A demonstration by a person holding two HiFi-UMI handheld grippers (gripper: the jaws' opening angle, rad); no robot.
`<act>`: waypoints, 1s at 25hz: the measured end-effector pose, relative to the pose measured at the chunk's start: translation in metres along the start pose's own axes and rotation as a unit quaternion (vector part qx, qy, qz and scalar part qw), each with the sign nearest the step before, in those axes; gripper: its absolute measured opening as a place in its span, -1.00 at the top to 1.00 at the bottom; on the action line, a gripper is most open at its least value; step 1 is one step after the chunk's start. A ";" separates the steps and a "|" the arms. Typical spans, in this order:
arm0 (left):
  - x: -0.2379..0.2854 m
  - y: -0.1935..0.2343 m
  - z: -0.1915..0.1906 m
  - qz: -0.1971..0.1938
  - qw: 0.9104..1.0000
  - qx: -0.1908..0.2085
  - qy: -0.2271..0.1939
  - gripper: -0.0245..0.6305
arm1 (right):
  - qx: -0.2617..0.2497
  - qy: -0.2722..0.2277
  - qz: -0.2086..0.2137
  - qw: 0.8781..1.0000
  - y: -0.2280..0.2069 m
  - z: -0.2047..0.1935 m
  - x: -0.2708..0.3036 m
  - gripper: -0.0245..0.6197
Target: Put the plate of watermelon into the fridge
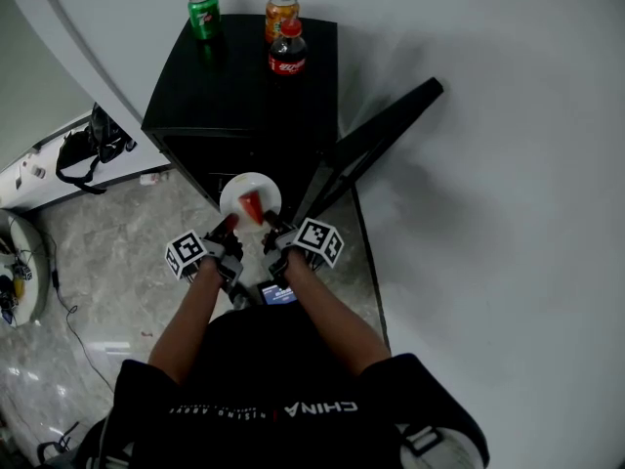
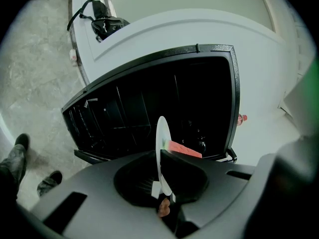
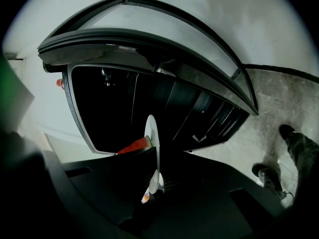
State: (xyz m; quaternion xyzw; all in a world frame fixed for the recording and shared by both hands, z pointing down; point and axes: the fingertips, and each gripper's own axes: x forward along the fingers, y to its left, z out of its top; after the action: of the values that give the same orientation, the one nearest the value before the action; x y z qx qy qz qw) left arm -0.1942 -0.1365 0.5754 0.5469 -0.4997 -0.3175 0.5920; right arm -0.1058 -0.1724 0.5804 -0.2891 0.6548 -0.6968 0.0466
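Note:
A white plate [image 1: 250, 197] with a red watermelon slice [image 1: 252, 206] hangs in front of the open black fridge [image 1: 234, 86]. My left gripper [image 1: 227, 231] is shut on the plate's near left rim, and my right gripper [image 1: 272, 234] is shut on its near right rim. In the left gripper view the plate [image 2: 162, 151] stands edge-on between the jaws of the left gripper [image 2: 164, 193], with the watermelon [image 2: 185, 150] on its right face. In the right gripper view the plate [image 3: 153, 151] is pinched by the right gripper [image 3: 151, 185], with the watermelon [image 3: 133, 146] to its left. The dark fridge interior [image 2: 199, 108] lies just beyond.
The fridge door [image 1: 376, 135] swings open to the right; its shelves [image 2: 109, 118] show. On the fridge top stand a green can [image 1: 203, 14], an orange can [image 1: 281, 8] and a cola bottle [image 1: 287, 52]. A black bag [image 1: 90, 147] lies at the left. A white wall is on the right.

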 end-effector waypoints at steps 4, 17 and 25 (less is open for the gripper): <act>-0.001 0.000 -0.002 0.008 1.000 -0.003 0.001 0.85 | 0.001 0.000 0.001 1.000 0.001 0.001 -0.001 0.86; 0.003 -0.007 0.006 0.021 1.000 -0.009 -0.016 0.85 | 0.013 -0.007 -0.002 1.000 0.008 0.006 0.004 0.86; 0.024 0.018 0.027 0.029 0.999 -0.001 -0.040 0.85 | 0.018 -0.038 -0.002 0.999 -0.013 0.015 0.034 0.86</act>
State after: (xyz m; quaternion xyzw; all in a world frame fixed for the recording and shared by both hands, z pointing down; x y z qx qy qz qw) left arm -0.2150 -0.1640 0.5957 0.5181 -0.5384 -0.3223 0.5812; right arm -0.1229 -0.1985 0.6033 -0.3159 0.6390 -0.6972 0.0755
